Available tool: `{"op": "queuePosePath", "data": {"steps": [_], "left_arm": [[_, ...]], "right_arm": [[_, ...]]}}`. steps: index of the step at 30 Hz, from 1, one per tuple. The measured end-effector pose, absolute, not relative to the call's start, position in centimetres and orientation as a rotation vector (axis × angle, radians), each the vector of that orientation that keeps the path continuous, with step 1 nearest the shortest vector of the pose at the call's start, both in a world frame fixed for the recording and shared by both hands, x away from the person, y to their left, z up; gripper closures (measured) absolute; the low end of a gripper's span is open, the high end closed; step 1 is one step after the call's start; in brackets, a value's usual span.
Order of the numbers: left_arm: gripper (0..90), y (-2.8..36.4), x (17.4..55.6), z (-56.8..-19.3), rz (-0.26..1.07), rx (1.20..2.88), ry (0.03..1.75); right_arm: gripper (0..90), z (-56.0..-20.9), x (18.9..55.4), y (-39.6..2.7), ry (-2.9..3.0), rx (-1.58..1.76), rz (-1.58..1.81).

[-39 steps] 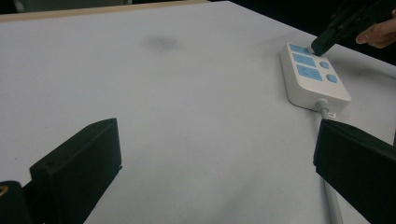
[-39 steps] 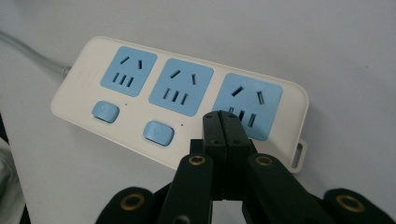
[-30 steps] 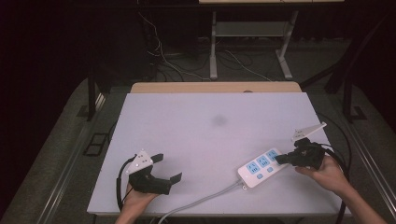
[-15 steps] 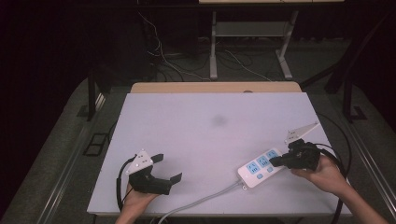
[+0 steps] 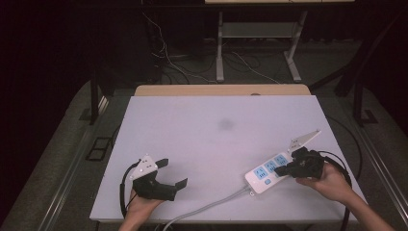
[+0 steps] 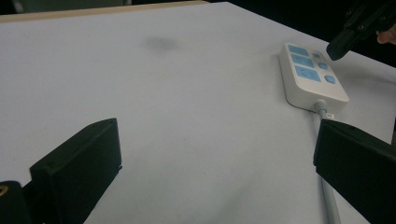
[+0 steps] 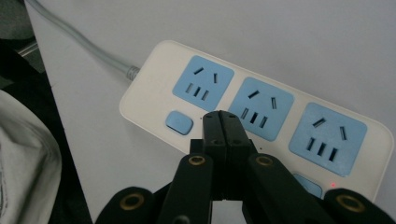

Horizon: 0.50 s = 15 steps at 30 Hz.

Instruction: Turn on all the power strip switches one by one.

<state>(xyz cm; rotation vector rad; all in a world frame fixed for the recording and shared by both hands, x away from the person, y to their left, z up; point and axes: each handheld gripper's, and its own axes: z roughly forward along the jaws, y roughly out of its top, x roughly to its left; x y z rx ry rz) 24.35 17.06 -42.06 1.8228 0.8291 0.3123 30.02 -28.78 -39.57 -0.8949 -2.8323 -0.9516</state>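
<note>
While the left gripper (image 5: 166,175) rests near the tabletop's (image 5: 216,139) front left edge with fingers spread wide, the right gripper (image 7: 223,122), fingers pressed together, hovers over the power strip (image 5: 269,171) at front right, seemingly aimed at a switch button (image 7: 179,122). Contact is unclear. An off-center push could skid the strip or miss the button.

Left gripper (image 5: 168,174) agape, right gripper (image 7: 221,116) closed

Left gripper (image 6: 215,158) fingers (image 6: 79,163) spread wide; power strip (image 6: 310,77) beyond.
</note>
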Motion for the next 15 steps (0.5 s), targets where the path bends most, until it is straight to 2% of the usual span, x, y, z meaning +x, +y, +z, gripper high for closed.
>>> {"op": "queuePosePath", "data": {"steps": [15], "left_arm": [[0.0, 17.1, 24.4, -42.1, 0.313, 1.826, 0.829]], "right_arm": [[90.0, -40.7, 30.6, -29.4, -2.811, -0.947, -0.951]]}}
